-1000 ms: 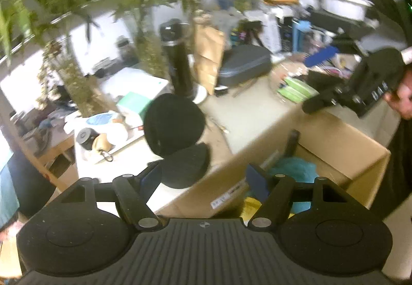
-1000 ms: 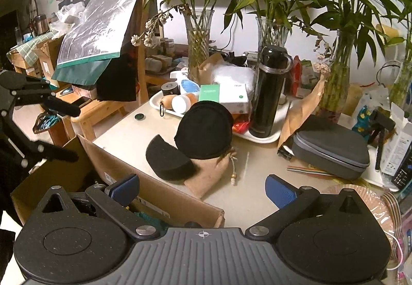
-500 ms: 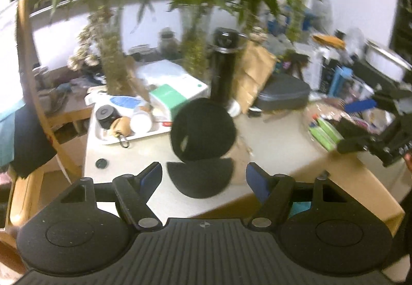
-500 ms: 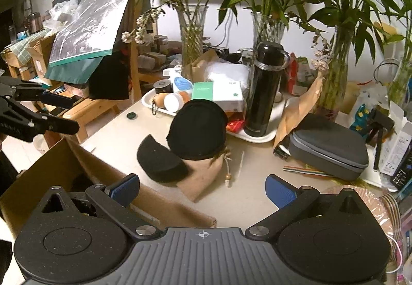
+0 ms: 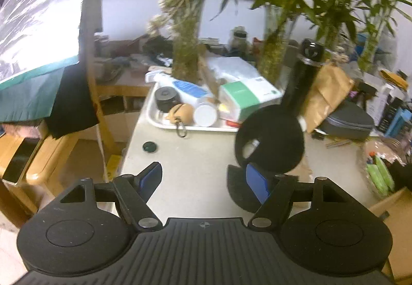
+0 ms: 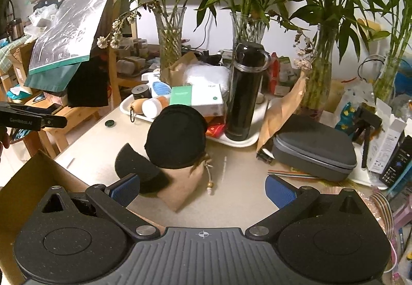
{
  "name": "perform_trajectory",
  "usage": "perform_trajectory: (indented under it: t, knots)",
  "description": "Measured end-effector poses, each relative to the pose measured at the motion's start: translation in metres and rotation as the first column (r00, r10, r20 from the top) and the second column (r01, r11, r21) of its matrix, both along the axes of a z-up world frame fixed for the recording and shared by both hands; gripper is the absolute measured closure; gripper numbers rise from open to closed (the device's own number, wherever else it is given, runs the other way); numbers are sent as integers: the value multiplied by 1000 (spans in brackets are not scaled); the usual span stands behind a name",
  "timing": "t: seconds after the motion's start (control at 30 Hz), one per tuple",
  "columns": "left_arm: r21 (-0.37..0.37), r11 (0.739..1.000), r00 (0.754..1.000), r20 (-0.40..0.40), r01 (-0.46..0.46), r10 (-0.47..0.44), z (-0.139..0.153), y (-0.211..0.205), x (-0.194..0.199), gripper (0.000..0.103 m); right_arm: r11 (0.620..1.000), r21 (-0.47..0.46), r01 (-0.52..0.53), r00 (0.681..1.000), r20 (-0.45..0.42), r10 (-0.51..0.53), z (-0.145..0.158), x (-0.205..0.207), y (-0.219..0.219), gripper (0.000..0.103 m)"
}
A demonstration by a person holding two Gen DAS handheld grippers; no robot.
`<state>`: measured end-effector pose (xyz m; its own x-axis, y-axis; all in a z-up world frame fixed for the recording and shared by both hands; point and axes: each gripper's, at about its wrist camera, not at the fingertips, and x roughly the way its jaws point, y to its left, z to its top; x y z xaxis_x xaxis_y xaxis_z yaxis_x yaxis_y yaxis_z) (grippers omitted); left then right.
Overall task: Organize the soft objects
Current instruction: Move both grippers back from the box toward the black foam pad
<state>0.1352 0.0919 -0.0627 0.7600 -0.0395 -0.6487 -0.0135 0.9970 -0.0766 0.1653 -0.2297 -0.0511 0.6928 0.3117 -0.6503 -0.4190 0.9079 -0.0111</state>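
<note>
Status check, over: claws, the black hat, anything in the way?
Both claws open, empty. Black hat on table, leaning on tan pouch. Bottle close behind.

Pale table (image 6: 239, 210) bearing white tray (image 6: 244, 142), grey case (image 6: 314, 147), tan pouch (image 6: 185, 186), black cap (image 6: 136, 166).

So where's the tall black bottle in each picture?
Left wrist: the tall black bottle stands upper right, behind the round black cushion.
Right wrist: just right of centre, on the white tray.
Shared landmark: the green-and-white box.
</note>
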Motion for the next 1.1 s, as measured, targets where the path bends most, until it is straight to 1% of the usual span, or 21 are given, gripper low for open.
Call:
perform_trajectory:
  t: [0.07, 0.13, 0.2, 0.27, 0.33, 0.4, 0.43, 0.53, 0.7, 0.8, 0.9, 0.97, 1.03, 1.07, 1.1]
  knots:
    - [-23, 1000, 1000, -27, -15, 15, -2, 4, 3, 31, 1000, -11, 1, 1000, -4, -1, -2, 1, 1, 0]
    - [-66, 997, 998, -63, -31, 26, -6, 9, 5, 31, 1000, -25, 1, 1000, -6, -1, -3, 2, 2, 0]
    - [-113, 993, 995, -101, -25, 13, -10, 11, 7, 31, 1000, -21, -9, 1000, -2, 9, -3, 1, 3, 0]
    - [-131, 991, 991, -135, -12, -6, -14, 10, 7, 31, 1000, -22, -15, 1000, 1, 15, -2, 1, 5, 0]
    - [-106, 994, 994, -111, -6, -6, -13, 8, 3, 31, 999, -24, -21, 1000, 7, 21, -2, 1, 5, 0]
    - [-49, 999, 998, -66, 3, -6, -10, 3, -3, 31, 999, -21, -28, 1000, 11, 28, -1, 0, 7, 0]
    - [-36, 999, 998, -54, 11, -13, -9, 1, -4, 31, 999, -19, -34, 999, 15, 34, 0, -1, 7, 0]
    - [-29, 999, 999, -31, 28, -29, -6, -2, -8, 31, 999, -21, -46, 998, 30, 46, 2, -4, 10, 0]
    - [48, 999, 998, 59, 10, -13, 16, -11, -28, 31, 999, -8, -42, 998, 50, 42, 7, -6, 10, 0]
    - [65, 998, 995, 93, 19, -25, 30, -15, -37, 31, 999, 7, -37, 998, 57, 36, 12, -7, 10, 0]
    - [90, 995, 994, 92, 49, -57, 37, -21, -41, 30, 999, 7, -31, 999, 41, 31, 8, -4, 10, 0]
    - [71, 995, 992, 101, 69, -76, 39, -21, -47, 30, 1000, -2, -22, 999, 29, 22, 4, -1, 11, 0]
    - [51, 994, 989, 115, 92, -97, 40, -20, -52, 26, 1000, -4, -3, 1000, 11, 4, 1, 4, 10, 0]
    - [54, 994, 988, 116, 97, -102, 40, -20, -51, 20, 1000, 5, 5, 1000, 3, -5, -1, 7, 9, 0]
    - [59, 993, 987, 121, 98, -105, 40, -20, -52, 18, 1000, 14, 18, 1000, -9, -18, -2, 9, 7, 0]
